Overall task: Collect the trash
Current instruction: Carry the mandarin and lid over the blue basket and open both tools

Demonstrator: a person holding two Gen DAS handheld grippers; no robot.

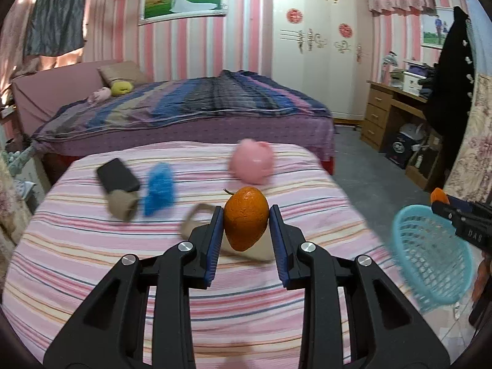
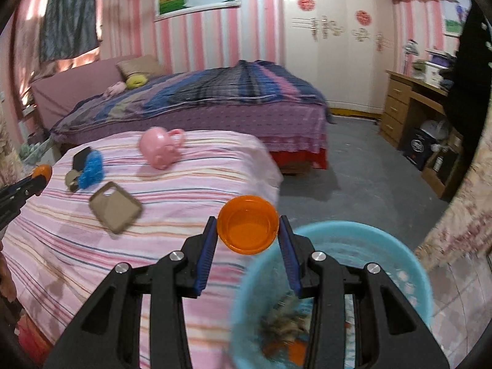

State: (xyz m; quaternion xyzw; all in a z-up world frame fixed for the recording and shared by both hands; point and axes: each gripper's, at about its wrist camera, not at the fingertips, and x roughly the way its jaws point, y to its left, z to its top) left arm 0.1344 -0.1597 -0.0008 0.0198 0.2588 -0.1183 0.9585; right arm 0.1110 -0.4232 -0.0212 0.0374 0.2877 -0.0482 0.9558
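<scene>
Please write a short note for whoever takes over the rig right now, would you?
Left gripper: shut on an orange, above the striped table.
Right gripper: shut on an orange cup, at the rim of the blue basket.
Done: some trash already lies in the basket.
Left: drop both in. Then judge the blue tuft, tan case and pink mug on the table.

On my right wrist view, the mug [image 2: 161, 150] sits on the table [image 2: 184, 184] upper left; the basket [image 2: 399, 246] lies lower right, beside the table.
</scene>
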